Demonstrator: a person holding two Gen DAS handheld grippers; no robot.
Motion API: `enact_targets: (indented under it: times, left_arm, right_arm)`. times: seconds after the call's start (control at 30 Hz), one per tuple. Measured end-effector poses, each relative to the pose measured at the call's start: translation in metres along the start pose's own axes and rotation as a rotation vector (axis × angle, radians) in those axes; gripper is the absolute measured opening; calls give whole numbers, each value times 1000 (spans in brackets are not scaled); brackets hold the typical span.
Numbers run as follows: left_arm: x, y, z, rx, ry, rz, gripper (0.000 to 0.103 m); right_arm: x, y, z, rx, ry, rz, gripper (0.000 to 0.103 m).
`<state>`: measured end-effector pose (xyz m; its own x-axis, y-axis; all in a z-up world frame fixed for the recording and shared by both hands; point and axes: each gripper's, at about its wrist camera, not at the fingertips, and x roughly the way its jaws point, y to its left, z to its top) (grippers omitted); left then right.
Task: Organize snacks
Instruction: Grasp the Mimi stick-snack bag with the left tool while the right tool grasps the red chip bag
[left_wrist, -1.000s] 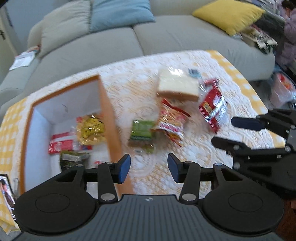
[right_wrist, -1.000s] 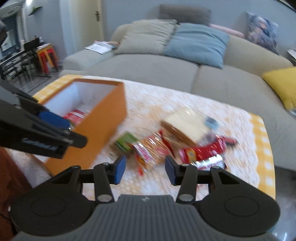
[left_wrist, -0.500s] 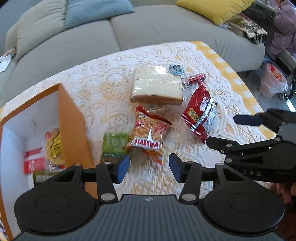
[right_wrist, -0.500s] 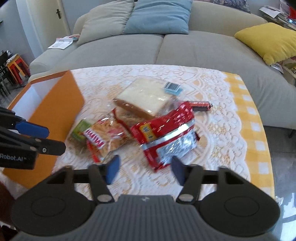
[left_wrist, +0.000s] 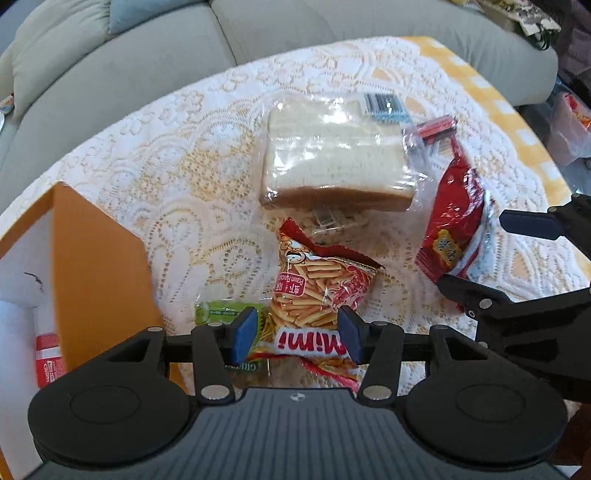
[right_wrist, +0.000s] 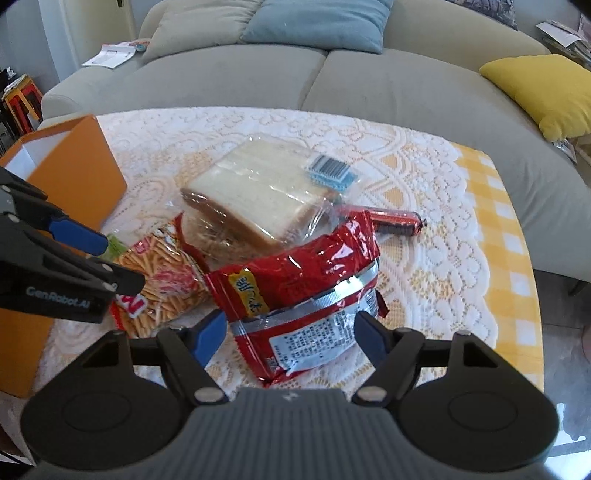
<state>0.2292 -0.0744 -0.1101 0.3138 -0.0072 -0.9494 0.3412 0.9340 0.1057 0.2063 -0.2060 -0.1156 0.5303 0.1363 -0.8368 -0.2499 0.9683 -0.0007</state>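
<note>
Snacks lie on the lace-covered table. My left gripper (left_wrist: 297, 334) is open, its fingers either side of the near end of a Mimi prawn-stick bag (left_wrist: 314, 299). A green packet (left_wrist: 218, 312) lies left of that bag. My right gripper (right_wrist: 290, 338) is open, straddling the near end of a red snack bag (right_wrist: 295, 280). A wrapped sliced bread loaf (left_wrist: 332, 162) lies behind both bags, and a red sausage stick (right_wrist: 397, 219) sits to its right. The orange box (left_wrist: 99, 266) stands at the left, holding a red packet (left_wrist: 48, 358).
A grey sofa (right_wrist: 332, 74) with blue and yellow cushions runs behind the table. The yellow checked cloth (right_wrist: 509, 236) marks the table's right edge. In the right wrist view the left gripper (right_wrist: 85, 254) sits close beside the prawn-stick bag (right_wrist: 162, 280).
Both grippers have moved forward and down towards the snacks. The left one now brackets the Mimi bag, the right one the red bag. The box has slid to the left of view.
</note>
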Motion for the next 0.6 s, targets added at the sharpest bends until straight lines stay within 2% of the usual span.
enact_targets:
  times: [0.1, 0.23, 0.37, 0.5, 0.6]
  left_arm:
    - [6, -1, 5, -3, 10, -17, 61]
    - [11, -6, 9, 8, 18, -7, 64]
    - [17, -4, 11, -21, 24, -31, 68]
    - [19, -10, 11, -13, 12, -7, 68]
    - [21, -14, 8, -4, 12, -9, 69]
  right_arm:
    - [11, -2, 1, 3, 16, 1, 77]
    - [19, -1, 4, -16, -1, -22, 80]
    - [23, -1, 3, -42, -12, -39, 81]
    - [26, -3, 1, -49, -12, -52, 81]
    - [32, -1, -1, -52, 20, -79, 81]
